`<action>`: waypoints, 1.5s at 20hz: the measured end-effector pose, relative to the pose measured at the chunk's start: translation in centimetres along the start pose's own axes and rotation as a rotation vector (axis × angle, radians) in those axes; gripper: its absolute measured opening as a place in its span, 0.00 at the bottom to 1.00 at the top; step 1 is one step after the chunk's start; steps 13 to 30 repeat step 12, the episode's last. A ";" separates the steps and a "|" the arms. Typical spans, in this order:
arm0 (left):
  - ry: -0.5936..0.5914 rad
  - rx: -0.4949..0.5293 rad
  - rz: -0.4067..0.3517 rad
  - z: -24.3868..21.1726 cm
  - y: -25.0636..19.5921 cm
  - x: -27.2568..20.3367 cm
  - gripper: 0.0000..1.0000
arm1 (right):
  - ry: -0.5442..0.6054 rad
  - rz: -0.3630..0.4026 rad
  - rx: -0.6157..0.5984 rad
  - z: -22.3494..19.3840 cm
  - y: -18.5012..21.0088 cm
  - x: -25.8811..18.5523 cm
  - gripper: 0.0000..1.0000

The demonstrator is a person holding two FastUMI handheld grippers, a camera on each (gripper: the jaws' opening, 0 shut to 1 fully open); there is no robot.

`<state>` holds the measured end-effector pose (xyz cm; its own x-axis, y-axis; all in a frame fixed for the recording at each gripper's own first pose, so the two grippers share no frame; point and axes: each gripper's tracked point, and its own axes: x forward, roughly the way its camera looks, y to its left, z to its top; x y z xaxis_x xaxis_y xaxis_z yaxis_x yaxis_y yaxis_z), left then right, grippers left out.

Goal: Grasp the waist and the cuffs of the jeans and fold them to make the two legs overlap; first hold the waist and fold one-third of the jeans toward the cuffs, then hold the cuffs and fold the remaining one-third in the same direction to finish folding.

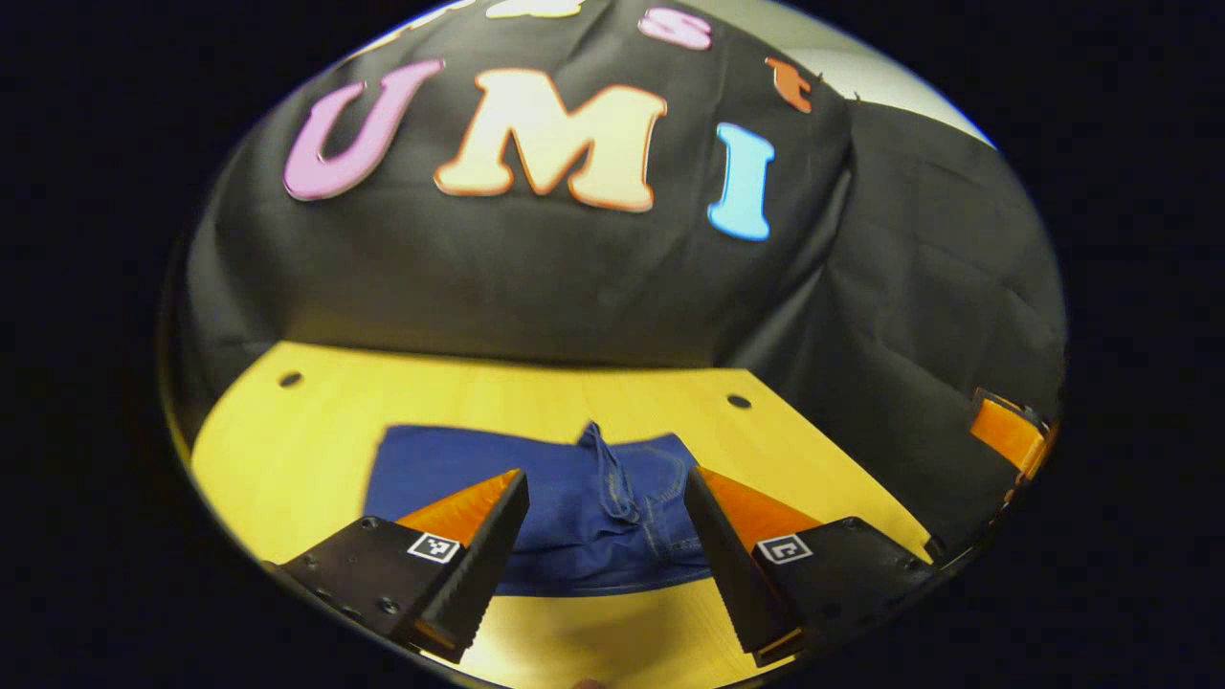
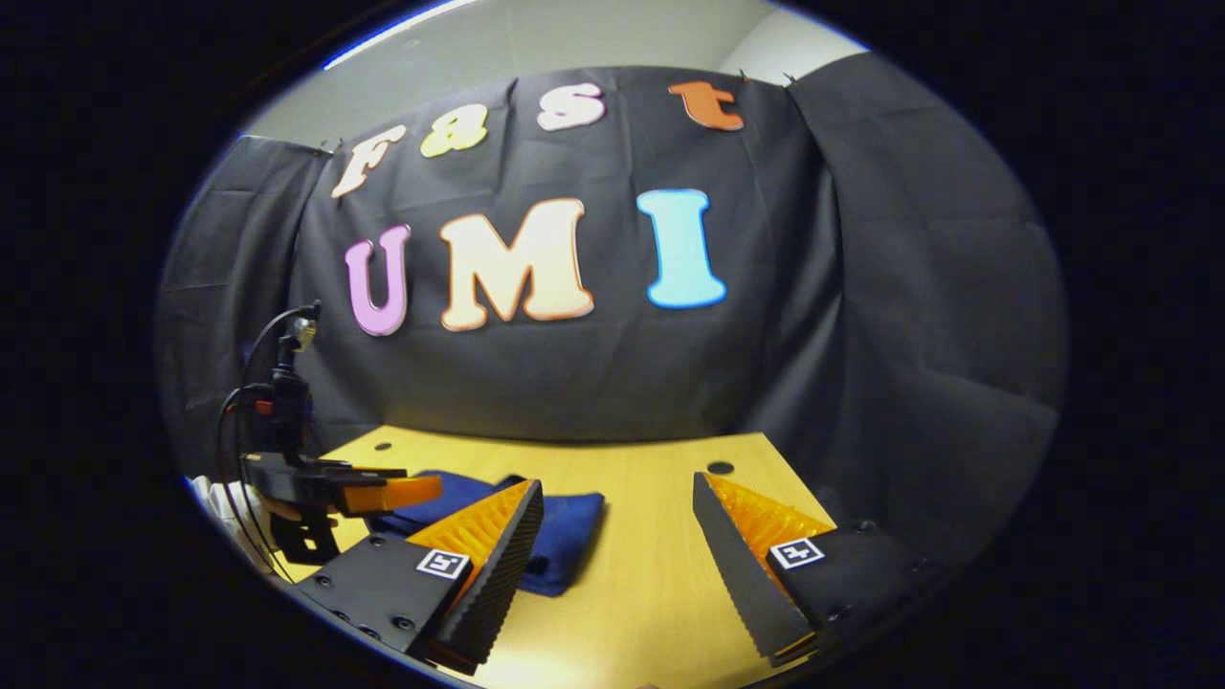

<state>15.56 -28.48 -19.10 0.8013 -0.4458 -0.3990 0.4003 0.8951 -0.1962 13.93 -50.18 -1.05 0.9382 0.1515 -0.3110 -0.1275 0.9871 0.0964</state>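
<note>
**Jeans lie ahead of both open grippers, nearer the left**

The jeans [image 1: 565,507] lie flat on the wooden table [image 1: 287,459], already a compact blue bundle, their long axis running along the table's far edge, parallel to the back wall. In the left gripper view the left gripper [image 1: 606,536] hovers just above the near edge of the cloth with its fingers spread wide and nothing between them; the denim sits directly ahead, centred in the gap. In the right gripper view the right gripper [image 2: 617,555] is likewise spread and empty, over bare table near the right end, with the jeans off to its left. The left gripper looks better placed for the next grasp
</note>
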 end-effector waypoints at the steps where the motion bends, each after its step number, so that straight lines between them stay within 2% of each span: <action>1: -0.044 0.020 0.038 1.5 1.0 -2.2 0.96 | -0.044 0.008 0.004 1.3 1.7 -0.7 0.98; 3: -0.109 0.049 0.095 3.6 2.8 -6.2 0.98 | -0.112 0.033 0.026 3.5 4.9 -2.1 0.98; 4: -0.137 0.064 0.126 4.5 3.8 -8.3 0.94 | -0.142 0.046 0.037 4.3 6.4 -2.6 0.98; 5: -0.163 0.077 0.156 5.5 4.9 -10.3 0.95 | -0.156 0.059 0.050 5.1 7.8 -3.4 0.93; 6: -0.182 0.092 0.174 6.0 5.5 -12.0 0.95 | -0.181 0.063 0.059 5.5 8.8 -4.0 0.97; 8: -0.217 0.113 0.212 6.9 6.8 -15.2 0.94 | -0.196 0.072 0.075 6.1 10.6 -5.0 0.97; 9: -0.227 0.115 0.216 7.2 7.2 -16.3 0.95 | -0.204 0.078 0.076 6.3 11.6 -5.6 0.93; 10: -0.235 0.116 0.226 7.3 7.5 -17.3 0.95 | -0.210 0.082 0.076 6.6 12.1 -6.1 0.97; 12: -0.242 0.114 0.238 7.3 8.1 -19.0 0.95 | -0.233 0.083 0.071 7.3 13.1 -7.0 0.97; 30: -0.242 0.114 0.238 7.3 8.1 -19.0 0.95 | -0.233 0.083 0.071 7.3 13.1 -7.0 0.97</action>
